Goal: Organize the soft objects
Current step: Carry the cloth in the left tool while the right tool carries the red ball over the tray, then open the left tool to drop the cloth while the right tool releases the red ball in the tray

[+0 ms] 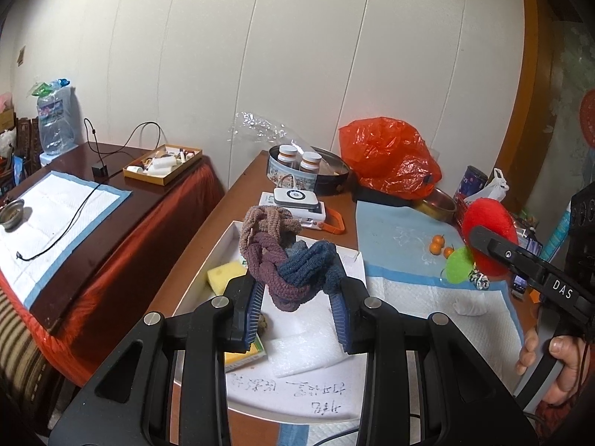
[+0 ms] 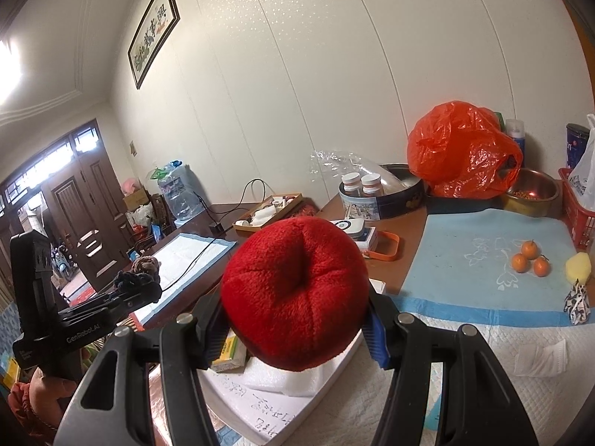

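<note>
My left gripper [image 1: 297,297] is shut on a braided knit rope [image 1: 286,260] in brown, maroon and blue, held above the white box lid [image 1: 316,397]. In the lid lie a yellow sponge [image 1: 223,277], a white foam piece [image 1: 305,353] and a small yellow-green carton [image 1: 245,355]. My right gripper [image 2: 295,329] is shut on a red plush apple [image 2: 297,290], held over the lid's right edge [image 2: 327,383]. The apple with its green leaf also shows in the left wrist view [image 1: 487,238]. The left gripper with the rope shows at the left of the right wrist view [image 2: 137,282].
On the blue-and-white pad [image 2: 465,260] lie three small oranges [image 2: 530,258], a yellow sponge [image 2: 578,265], a patterned cloth bundle [image 2: 576,303] and a white cloth [image 2: 543,358]. Behind stand an orange plastic bag [image 2: 461,152], a round tin [image 2: 383,195], a metal bowl [image 2: 531,191] and a red basket [image 2: 578,217].
</note>
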Motion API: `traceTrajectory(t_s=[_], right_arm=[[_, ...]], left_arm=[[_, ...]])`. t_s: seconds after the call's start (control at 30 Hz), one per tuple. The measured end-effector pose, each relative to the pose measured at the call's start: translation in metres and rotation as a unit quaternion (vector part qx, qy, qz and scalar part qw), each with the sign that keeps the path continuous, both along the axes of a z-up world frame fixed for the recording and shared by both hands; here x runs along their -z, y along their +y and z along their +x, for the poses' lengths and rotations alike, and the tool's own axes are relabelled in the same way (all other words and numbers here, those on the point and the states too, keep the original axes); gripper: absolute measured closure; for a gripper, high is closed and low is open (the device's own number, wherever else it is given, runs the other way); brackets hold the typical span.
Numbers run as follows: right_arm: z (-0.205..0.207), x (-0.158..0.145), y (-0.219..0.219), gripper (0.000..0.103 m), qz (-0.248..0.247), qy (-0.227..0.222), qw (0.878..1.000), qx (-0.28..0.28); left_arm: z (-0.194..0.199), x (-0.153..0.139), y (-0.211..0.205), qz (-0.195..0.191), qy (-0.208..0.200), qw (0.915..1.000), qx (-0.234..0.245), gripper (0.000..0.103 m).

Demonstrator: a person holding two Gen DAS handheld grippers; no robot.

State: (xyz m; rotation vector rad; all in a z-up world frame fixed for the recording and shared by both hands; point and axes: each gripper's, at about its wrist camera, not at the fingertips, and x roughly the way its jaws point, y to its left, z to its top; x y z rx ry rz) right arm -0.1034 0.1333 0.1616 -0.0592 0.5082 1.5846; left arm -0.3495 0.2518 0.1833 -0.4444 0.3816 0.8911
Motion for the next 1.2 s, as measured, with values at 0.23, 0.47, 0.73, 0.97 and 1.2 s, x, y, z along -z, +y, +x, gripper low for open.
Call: traceTrajectory(t_s=[0.23,0.47,0.73,0.97,1.2], right_arm=[[-0.007,0.001,0.01,0.042,-0.003,0.0,1.0,0.011],[-0.015,0.004,0.02,0.042,-0.011,-0.002,1.0,0.024],[-0.023,0.011,0.033,0.042,-0.03,-0.002,0.999,0.037],[-0.037,0.036,0.071,0.042,-0.088,-0.009,0.996,0.015],[-0.032,0.057,0.099,0.041,-0.126,-0.001,0.992,0.021]], left_arm=[[0.0,0.004,0.014,-0.004,-0.002,0.9997,0.024,0.071],[-0.005,0.015,0.035,-0.022,-0.003,0.9991,0.036,0.071],[-0.002,0.031,0.055,-0.035,0.015,0.9981,0.048,0.071],[0.026,0.051,0.075,-0.036,0.067,0.995,0.065,0.071],[0.041,0.073,0.086,-0.047,0.085,0.9923,0.077,0.071]])
